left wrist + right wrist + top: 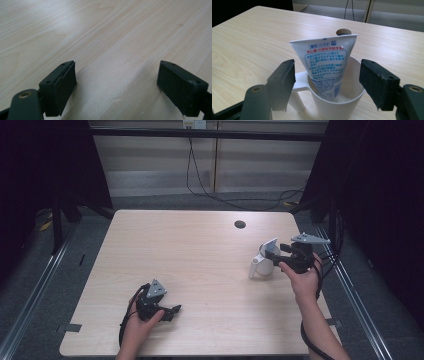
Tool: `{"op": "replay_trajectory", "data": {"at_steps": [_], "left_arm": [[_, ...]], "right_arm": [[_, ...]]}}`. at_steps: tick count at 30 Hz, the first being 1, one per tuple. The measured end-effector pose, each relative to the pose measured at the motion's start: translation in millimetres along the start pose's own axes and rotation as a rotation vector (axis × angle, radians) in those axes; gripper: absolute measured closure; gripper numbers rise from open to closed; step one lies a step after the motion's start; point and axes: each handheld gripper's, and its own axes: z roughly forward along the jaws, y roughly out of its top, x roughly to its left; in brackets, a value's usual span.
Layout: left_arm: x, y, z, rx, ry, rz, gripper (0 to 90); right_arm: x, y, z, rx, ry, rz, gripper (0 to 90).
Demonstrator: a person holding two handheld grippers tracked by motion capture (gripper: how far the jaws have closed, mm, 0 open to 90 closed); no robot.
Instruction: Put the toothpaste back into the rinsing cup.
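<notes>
Pale wood tabletop (200, 265), dark curtains around: toothpaste tube (325, 65) upright in white cup (352, 100) near right edge.
Light, soft, slick; best pinched at flat crimped end. Right tool (327, 85) apart, flanking cup; left tool (116, 87) apart, holding nothing.

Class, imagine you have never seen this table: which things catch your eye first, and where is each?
A white plastic cup with a handle stands near the right edge of the pale wooden table, with a white toothpaste tube printed in blue and red leaning cap-down inside it. The right tongs stand open on either side of the cup, touching neither. The left tongs hang open over bare wood.
</notes>
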Motion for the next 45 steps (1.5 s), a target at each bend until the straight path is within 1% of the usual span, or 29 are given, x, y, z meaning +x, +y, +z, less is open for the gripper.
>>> {"op": "replay_trajectory", "data": {"at_steps": [8,9,12,14,18,21,25,29,30,34,45], "left_arm": [[0.1,0.0,0.0,-0.001,0.001,0.001,15.4],[0.0,0.0,0.0,0.000,0.000,0.000,15.4],[0.2,0.1,-0.1,-0.001,0.003,0.003,15.4],[0.1,0.0,0.0,0.000,0.001,0.001,15.4],[0.1,0.0,-0.1,0.000,0.003,0.002,15.4],[0.0,0.0,0.0,0.000,-0.001,0.000,15.4],[0.0,0.0,0.0,0.000,-0.001,-0.001,15.4],[0.1,0.0,-0.1,0.000,0.003,0.001,15.4],[0.1,0.0,-0.1,0.000,0.001,0.001,15.4],[0.1,0.0,-0.1,0.000,0.003,0.002,15.4],[0.1,0.0,0.0,0.000,0.000,0.000,15.4]], "right_arm": [[5.9,-0.2,-2.9,0.006,0.018,-0.009,26.3],[7.9,-0.9,-4.4,0.008,0.030,-0.009,25.6],[9.9,-1.2,-6.1,0.014,0.030,-0.020,25.0],[11.6,-2.2,-7.9,0.020,0.038,-0.027,24.1],[13.6,-3.0,-9.6,0.024,0.041,-0.026,23.6],[15.9,-4.2,-10.7,0.027,0.052,-0.024,22.8],[18.8,-5.7,-11.2,0.035,0.061,-0.037,21.5],[21.4,-6.6,-12.4,0.040,0.072,-0.031,20.1],[21.7,-6.8,-12.9,0.041,0.074,-0.036,19.6],[22.8,-8.6,-15.6,0.032,0.083,-0.029,19.4],[25.4,-18.6,-18.8,0.038,0.099,-0.027,17.9]]}}
